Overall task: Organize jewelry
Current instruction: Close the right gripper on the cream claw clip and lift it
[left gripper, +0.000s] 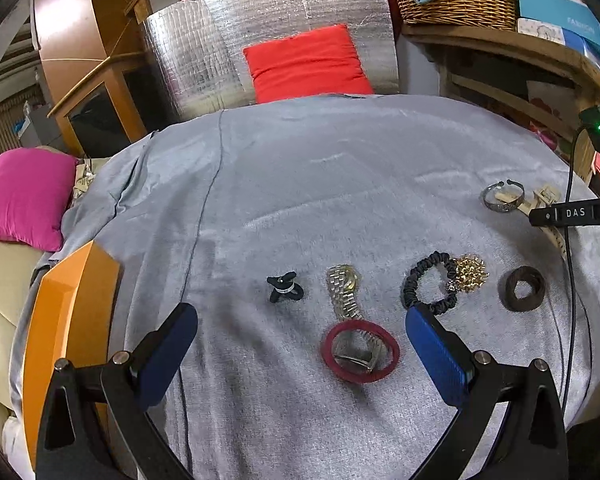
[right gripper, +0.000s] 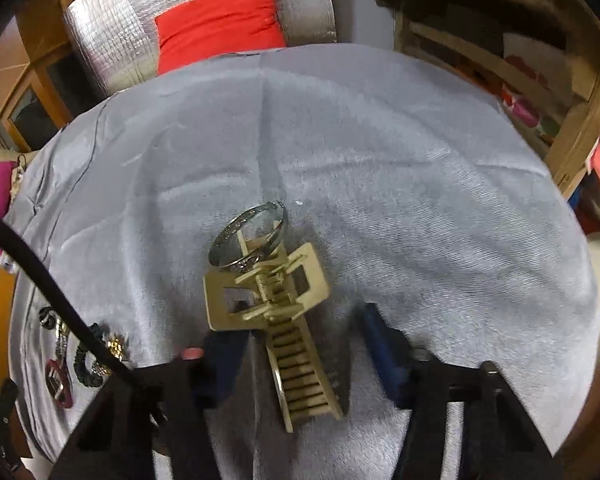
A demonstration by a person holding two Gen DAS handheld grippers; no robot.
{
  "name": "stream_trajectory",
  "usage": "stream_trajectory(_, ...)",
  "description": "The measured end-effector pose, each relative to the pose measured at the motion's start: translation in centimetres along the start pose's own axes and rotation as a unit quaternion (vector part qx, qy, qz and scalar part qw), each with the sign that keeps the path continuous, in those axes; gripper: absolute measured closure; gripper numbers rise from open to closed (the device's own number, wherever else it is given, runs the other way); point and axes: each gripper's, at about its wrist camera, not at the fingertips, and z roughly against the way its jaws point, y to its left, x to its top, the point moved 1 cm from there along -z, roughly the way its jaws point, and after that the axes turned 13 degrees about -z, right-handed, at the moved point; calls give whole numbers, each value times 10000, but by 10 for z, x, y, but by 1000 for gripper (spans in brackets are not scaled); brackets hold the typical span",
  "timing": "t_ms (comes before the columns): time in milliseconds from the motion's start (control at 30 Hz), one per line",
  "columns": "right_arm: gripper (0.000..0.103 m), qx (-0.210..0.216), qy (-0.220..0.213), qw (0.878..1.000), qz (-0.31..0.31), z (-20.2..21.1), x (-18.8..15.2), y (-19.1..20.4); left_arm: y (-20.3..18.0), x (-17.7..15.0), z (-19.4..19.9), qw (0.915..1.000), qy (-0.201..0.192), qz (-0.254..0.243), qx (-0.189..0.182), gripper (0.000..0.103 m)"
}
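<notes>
Lying on the grey-clothed worktop [left gripper: 300, 184], left to right: one black tie [left gripper: 284, 287], one watch [left gripper: 346, 292], one red bangle [left gripper: 360, 350], one scrunchie [left gripper: 430, 280], one brooch [left gripper: 470, 272], one brown ring [left gripper: 522, 288], one cuff [left gripper: 503, 197], one clip [right gripper: 272, 300]; left claw [left gripper: 300, 344] gaping empty, right claw [right gripper: 300, 344] straddling the clip, not gripping.

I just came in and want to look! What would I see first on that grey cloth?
First, the red bangle near the front of the grey cloth, lying over the end of a silver-and-gold watch. To its right a black scrunchie touches a sparkly gold brooch. In the right wrist view, a cream hair claw clip sits between the open fingers of the right hand-held gripper, overlapping a silver bracelet.
</notes>
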Motion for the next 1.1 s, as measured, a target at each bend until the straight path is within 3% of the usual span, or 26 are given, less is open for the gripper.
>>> stream_trajectory(100,60,159,63,9998,-66,-3,2,-1,0,1,-2,9999,43,48,-80,0)
stream_trajectory(200,74,296,67,9995,-92,-3,2,-2,-3,1,-2,9999,29,51,-139,0)
stream_trajectory(367,76,428,84,9988,-230,2,3,-7,-8,1,-2,9999,4,-29,-112,0)
stream_trajectory(700,78,165,-20,9991,-398,43,-5,-24,-10,0,2,10000,-22,-45,-67,0)
stream_trajectory(833,78,246,-183,9984,-477,61,-7,-26,-14,2,4,9999,-95,-71,-102,0)
stream_trajectory(967,78,360,-315,9971,-598,70,-6,-31,-24,5,7,9990,-259,-166,-337,0)
stream_trajectory(1100,78,499,-414,9950,-759,77,-4,-37,-45,10,12,9947,-418,-396,-854,0)
